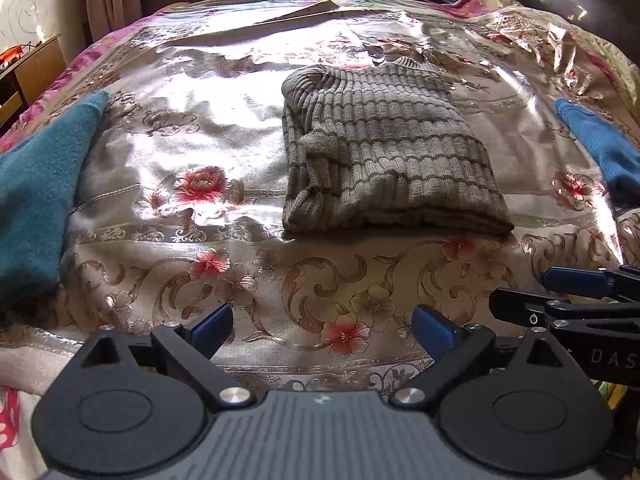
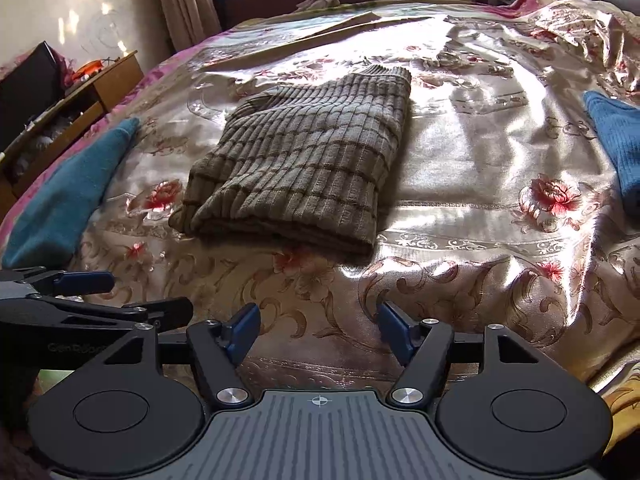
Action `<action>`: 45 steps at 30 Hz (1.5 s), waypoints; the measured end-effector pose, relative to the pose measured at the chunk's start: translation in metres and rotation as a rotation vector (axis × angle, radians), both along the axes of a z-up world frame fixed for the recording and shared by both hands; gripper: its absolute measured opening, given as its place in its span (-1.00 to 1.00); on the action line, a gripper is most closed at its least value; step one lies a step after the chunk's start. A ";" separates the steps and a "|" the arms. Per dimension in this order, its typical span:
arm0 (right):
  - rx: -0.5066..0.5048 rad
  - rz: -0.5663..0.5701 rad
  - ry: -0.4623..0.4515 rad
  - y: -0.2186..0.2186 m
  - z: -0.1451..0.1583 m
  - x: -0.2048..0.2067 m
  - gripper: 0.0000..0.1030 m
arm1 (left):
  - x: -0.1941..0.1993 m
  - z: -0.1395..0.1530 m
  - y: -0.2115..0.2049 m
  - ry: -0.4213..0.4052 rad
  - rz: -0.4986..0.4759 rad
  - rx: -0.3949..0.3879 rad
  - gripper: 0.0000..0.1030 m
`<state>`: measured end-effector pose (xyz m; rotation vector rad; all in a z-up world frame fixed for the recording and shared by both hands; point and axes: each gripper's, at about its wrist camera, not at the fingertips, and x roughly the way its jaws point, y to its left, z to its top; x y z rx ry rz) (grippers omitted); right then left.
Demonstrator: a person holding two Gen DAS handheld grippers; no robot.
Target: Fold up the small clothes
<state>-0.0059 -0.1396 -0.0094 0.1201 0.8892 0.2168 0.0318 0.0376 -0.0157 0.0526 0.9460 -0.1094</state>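
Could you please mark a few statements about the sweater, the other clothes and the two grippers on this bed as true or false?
1. The striped sweater lies folded on the bedspread. True.
2. The left gripper is clamped on the sweater. False: its jaws stand open over bare bedspread, nothing between them.
3. A teal garment lies left of the sweater. True.
4. The right gripper holds the blue garment. False: it is open and empty; that garment lies apart at the right.
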 end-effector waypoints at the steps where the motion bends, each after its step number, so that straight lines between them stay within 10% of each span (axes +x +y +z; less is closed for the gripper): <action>1: -0.001 -0.002 0.002 0.000 0.000 0.000 0.30 | 0.000 0.000 -0.001 0.002 0.000 0.006 0.95; 45: -0.001 -0.020 0.030 -0.002 -0.003 0.001 0.37 | 0.007 0.000 -0.004 0.089 0.023 0.019 0.95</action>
